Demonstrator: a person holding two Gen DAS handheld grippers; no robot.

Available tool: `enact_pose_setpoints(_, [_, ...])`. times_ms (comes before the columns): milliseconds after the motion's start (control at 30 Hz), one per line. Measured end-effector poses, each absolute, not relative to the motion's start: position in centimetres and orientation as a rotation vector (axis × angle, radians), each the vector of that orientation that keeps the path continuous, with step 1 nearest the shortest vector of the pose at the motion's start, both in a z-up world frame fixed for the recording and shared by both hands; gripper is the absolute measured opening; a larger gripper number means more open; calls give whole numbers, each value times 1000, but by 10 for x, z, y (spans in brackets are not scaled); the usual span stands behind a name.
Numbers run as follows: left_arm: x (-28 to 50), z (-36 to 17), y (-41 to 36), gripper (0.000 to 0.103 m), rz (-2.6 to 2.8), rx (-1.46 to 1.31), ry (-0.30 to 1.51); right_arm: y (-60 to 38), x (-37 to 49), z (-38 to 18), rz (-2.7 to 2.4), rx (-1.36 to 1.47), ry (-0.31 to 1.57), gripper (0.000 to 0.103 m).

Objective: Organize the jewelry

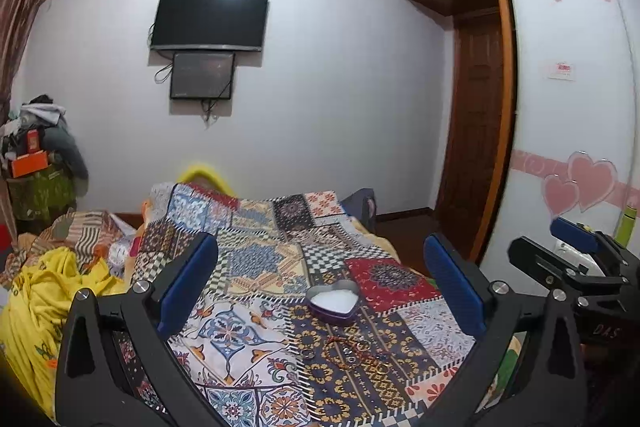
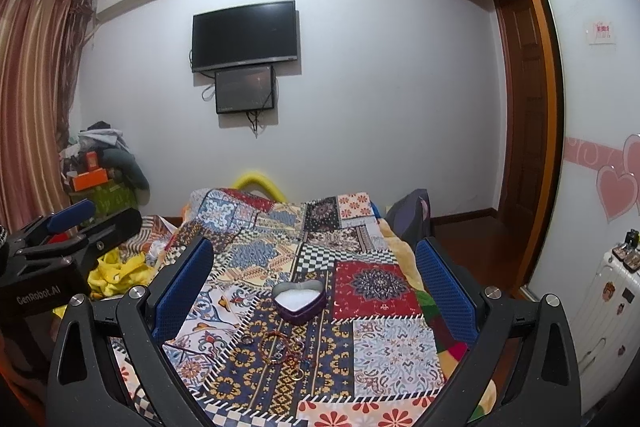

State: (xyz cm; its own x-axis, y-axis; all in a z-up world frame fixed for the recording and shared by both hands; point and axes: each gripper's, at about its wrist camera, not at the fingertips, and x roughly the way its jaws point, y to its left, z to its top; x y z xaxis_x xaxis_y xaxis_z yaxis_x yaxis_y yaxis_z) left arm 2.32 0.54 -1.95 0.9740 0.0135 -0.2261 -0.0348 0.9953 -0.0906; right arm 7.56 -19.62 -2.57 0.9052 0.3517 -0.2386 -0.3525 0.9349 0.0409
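Nothing of the task looks done yet. In the left wrist view the heart tin (image 1: 333, 301) stands open in the lower middle of the frame, on the patchwork cloth (image 1: 248, 263), and its inside shows only a white lining; I see no jewelry in it. The jewelry (image 1: 349, 351) lies just below the tin in the picture, apart from it: a beaded bracelet (image 1: 347, 343), some small rings (image 1: 307, 351) and thin hoops, spread loosely on the dark blue and yellow patch. The pieces are small, so I cannot count them with certainty. The left gripper (image 1: 320, 295) hangs above the cloth with its blue pads spread wide, one at the lower left and one at the lower right of the frame, and it grasps nothing. The right gripper (image 2: 314, 291) is the same in its own view: wide apart, empty, with the tin and the jewelry between its pads in the picture but well below them. Each gripper also shows at the edge of the other view, and neither touches a piece. In my judgement the whole work is left: every ring, hoop and bracelet must be picked up and put into the tin. No lid for the tin is visible.
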Motion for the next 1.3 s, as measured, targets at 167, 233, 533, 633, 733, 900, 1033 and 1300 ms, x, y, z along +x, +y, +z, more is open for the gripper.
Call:
enact_pose_setpoints(167, [46, -37, 19, 103, 51, -122, 294, -200, 91, -43, 345, -7, 303, 100])
enact_pose_setpoints(233, [57, -48, 25, 103, 59, -130, 334, -201, 98, -52, 334, -12, 334, 100])
enact_pose_setpoints(533, [110, -109, 51, 98, 41, -156, 573, -203, 141, -110, 306, -70, 536, 100])
enact_pose_setpoints(633, [125, -131, 54, 85, 22, -148, 660, -200, 154, -132, 322, -90, 618, 100])
enact_pose_setpoints(733, [140, -157, 53, 75, -10, -136, 749, -195, 158, -147, 363, -99, 677, 92])
enact_pose_setpoints(900, [152, -184, 50, 55, -69, -120, 851, -179, 163, -170, 452, -127, 763, 74])
enact_pose_setpoints(1033, [157, -196, 45, 47, -112, -124, 889, -166, 167, -187, 533, -128, 835, 54])
enact_pose_setpoints(1300, [169, -206, 32, 45, -195, -74, 921, -154, 174, -202, 588, -165, 891, 33])
